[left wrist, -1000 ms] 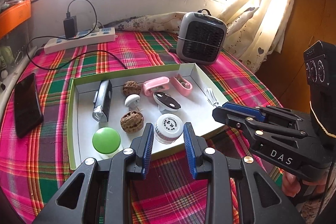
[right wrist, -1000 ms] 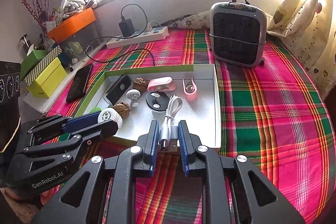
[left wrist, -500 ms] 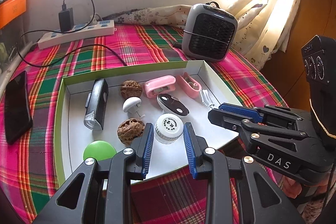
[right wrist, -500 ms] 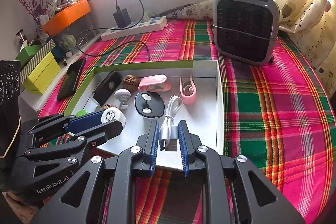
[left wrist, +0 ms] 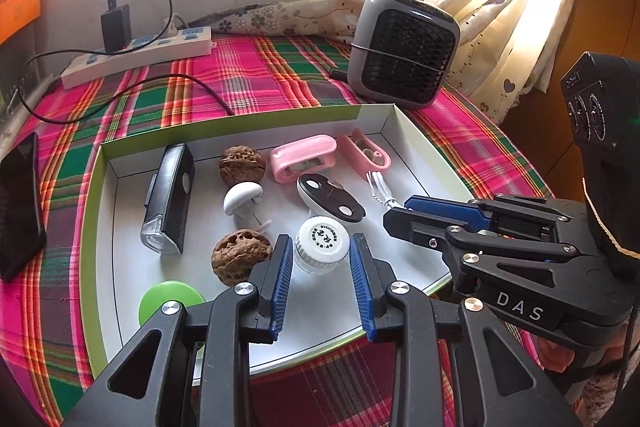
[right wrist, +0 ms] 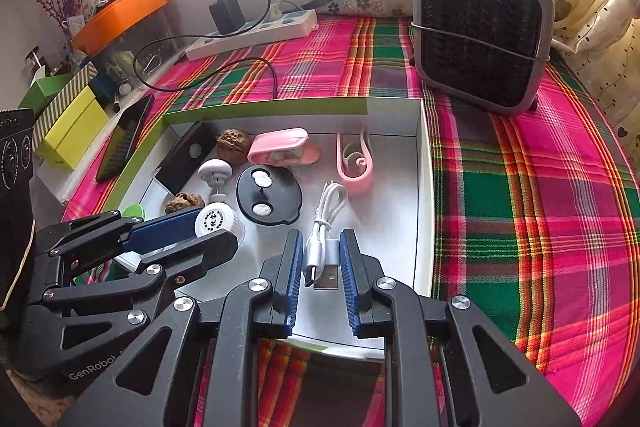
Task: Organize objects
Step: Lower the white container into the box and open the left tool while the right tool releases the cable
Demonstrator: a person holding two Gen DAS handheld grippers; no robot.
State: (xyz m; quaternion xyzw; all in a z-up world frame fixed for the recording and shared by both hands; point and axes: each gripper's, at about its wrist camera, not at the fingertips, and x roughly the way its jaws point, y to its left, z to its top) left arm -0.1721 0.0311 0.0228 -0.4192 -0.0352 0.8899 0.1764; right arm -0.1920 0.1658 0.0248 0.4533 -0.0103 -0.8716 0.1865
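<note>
1. My left gripper [left wrist: 320, 259] held the small white-capped jar [left wrist: 322, 243] over the near part of the tray [left wrist: 100, 211].
2. My right gripper [right wrist: 319, 259], jaws narrow, pinched the white cable [right wrist: 322, 243] just right of the jar.
3. I judged this the placing step; next, lower and release.

Left gripper [left wrist: 322, 255] and right gripper [right wrist: 319, 259] both clamped, angled downward.

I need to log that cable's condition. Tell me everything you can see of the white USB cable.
The white USB cable is short, glossy and plastic-looking, coiled into a small bundle with its loop lying on the white floor of the tray. Two metal plugs point towards the camera. The right gripper is shut on the plug end, its blue pads on either side.
</note>
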